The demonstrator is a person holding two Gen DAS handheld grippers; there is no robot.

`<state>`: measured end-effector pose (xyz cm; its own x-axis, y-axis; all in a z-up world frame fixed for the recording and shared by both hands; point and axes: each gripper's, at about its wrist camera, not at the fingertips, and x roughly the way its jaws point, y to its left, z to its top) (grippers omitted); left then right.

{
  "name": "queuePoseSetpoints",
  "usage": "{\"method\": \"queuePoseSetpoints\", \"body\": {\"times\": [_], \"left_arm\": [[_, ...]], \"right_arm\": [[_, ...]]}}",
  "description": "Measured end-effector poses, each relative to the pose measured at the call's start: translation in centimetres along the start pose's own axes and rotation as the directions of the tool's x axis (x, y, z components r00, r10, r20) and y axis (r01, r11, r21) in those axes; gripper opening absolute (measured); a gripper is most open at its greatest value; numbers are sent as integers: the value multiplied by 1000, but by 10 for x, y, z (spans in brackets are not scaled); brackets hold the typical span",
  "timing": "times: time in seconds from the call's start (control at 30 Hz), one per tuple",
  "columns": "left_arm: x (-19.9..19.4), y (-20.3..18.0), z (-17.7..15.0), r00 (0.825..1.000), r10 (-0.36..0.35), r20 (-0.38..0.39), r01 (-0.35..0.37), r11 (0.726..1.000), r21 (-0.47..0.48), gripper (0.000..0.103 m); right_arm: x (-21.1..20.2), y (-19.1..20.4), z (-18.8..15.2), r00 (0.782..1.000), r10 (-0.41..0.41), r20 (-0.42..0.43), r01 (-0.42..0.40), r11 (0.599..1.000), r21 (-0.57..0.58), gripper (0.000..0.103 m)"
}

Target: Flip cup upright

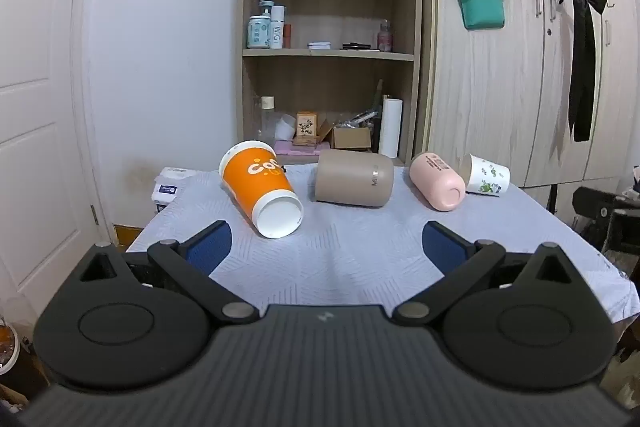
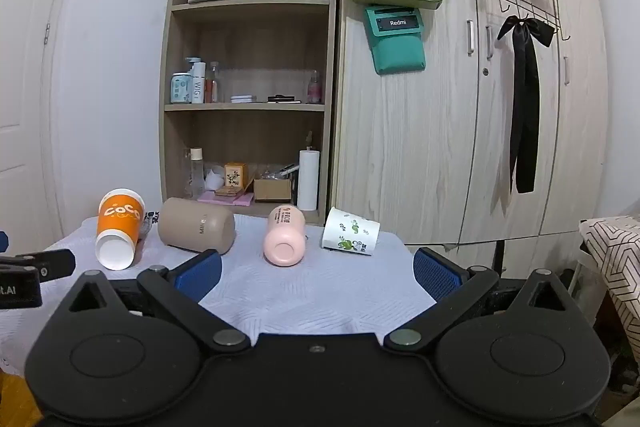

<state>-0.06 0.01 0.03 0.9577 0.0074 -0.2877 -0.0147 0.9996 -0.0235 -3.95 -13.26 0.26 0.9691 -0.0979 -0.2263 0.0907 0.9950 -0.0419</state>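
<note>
Several cups lie on their sides in a row on the table: an orange paper cup [image 1: 260,187] [image 2: 118,227] at the left, a beige cup [image 1: 354,179] [image 2: 196,225], a pink cup [image 1: 438,181] [image 2: 285,237], and a white cup with green print [image 1: 486,175] [image 2: 351,231] at the right. My left gripper [image 1: 326,247] is open and empty, short of the orange and beige cups. My right gripper [image 2: 318,273] is open and empty, short of the pink cup. Part of the left gripper [image 2: 36,269] shows at the left edge of the right wrist view.
The table [image 1: 340,259] has a pale patterned cloth. A wooden shelf unit [image 1: 328,55] with bottles and boxes stands behind it, with a wardrobe [image 2: 460,131] to the right and a white door [image 1: 36,147] to the left. A small white box [image 1: 168,187] sits at the table's far left corner.
</note>
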Motion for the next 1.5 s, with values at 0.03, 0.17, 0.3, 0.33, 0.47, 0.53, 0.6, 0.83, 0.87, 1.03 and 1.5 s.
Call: {"method": "queuePoseSetpoints", "body": {"times": [0.03, 0.17, 0.3, 0.33, 0.47, 0.53, 0.6, 0.83, 0.87, 1.03, 1.5], "left_arm": [[-1, 0, 0, 1000, 6, 1, -6, 1000, 3, 103], [1, -1, -3, 1000, 11, -24, -11, 1000, 26, 103], [1, 1, 0, 999, 1, -40, -1, 1000, 5, 103], [2, 1, 0, 999, 1, -43, -1, 1000, 4, 103], [6, 7, 0, 999, 5, -46, -6, 1000, -14, 103], [6, 8, 0, 999, 5, -47, -5, 1000, -15, 103], [5, 7, -1, 999, 8, -45, -9, 1000, -15, 103], [5, 8, -2, 999, 8, -46, -9, 1000, -19, 103], [5, 7, -2, 999, 8, -46, -9, 1000, -20, 103], [5, 7, -2, 999, 18, -48, -19, 1000, -19, 103], [6, 4, -4, 998, 29, -60, -30, 999, -27, 103]], "right_arm": [[0, 0, 0, 1000, 1, -9, -1, 1000, 1, 103], [0, -4, 3, 1000, 7, -11, -7, 1000, 19, 103], [1, 0, 0, 1000, 3, -11, -3, 1000, -1, 103], [0, -1, 0, 1000, 4, -12, -4, 1000, -2, 103], [4, 2, -2, 1000, -3, -14, 3, 1000, -5, 103], [3, 1, -1, 1000, -9, -6, 9, 1000, 1, 103], [2, 1, -1, 1000, -14, -4, 14, 1000, 1, 103], [3, 2, -3, 1000, -14, -8, 14, 1000, 6, 103], [4, 3, -3, 1000, -13, -8, 13, 1000, 5, 103], [3, 3, -3, 1000, -10, -10, 10, 1000, 4, 103], [5, 2, -2, 1000, -5, -20, 5, 1000, 9, 103]]}}
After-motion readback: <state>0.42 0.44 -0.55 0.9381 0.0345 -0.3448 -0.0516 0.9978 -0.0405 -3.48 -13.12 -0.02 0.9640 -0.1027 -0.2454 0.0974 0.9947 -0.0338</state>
